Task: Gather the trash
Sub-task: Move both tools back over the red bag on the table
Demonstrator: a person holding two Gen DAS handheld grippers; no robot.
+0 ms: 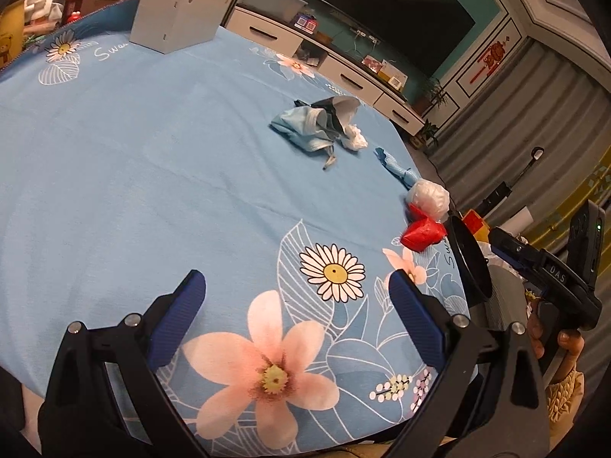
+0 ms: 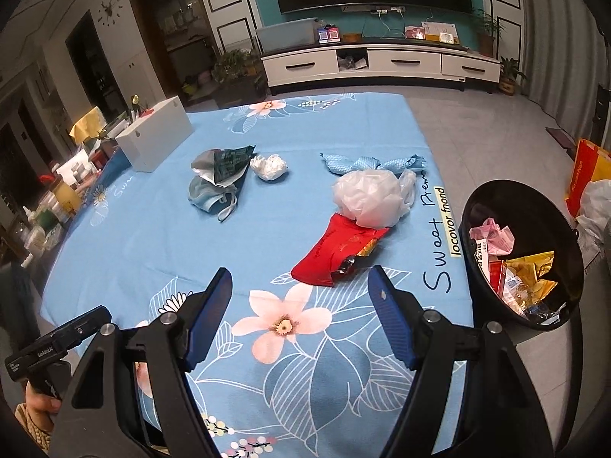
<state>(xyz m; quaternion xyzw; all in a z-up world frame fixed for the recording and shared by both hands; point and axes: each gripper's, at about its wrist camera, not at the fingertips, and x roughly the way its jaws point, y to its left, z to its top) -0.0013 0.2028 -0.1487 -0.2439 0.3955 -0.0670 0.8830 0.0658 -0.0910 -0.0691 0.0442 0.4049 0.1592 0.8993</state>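
A soft blue cotton tablecloth (image 2: 152, 236) printed with pink and white flowers covers the table, and 5 pieces of trash lie on it. Nearest the right gripper (image 2: 301, 305) is a flat, glossy red foil packet (image 2: 332, 252) with its torn end crumpled open. Touching its far end is a puffy, translucent white plastic bag (image 2: 372, 200). Just beyond that lies a twisted light-blue patterned wrapper (image 2: 366, 164). Farther left, a dark foil pouch (image 2: 225, 166) rests on a crumpled blue face mask (image 2: 208, 196), with a small wad of white tissue (image 2: 269, 166) just beside them. A rigid white box (image 2: 154, 139) stands at the far left. Off the table's right edge, a round black bin (image 2: 523, 252) tilts toward the table, holding pink paper and gold wrappers.

Both grippers hover over the near flowers, ribbed blue fingers (image 2: 212, 318) spread wide apart and holding nothing; the left gripper (image 1: 298, 313) is likewise apart, nothing between it and the trash.
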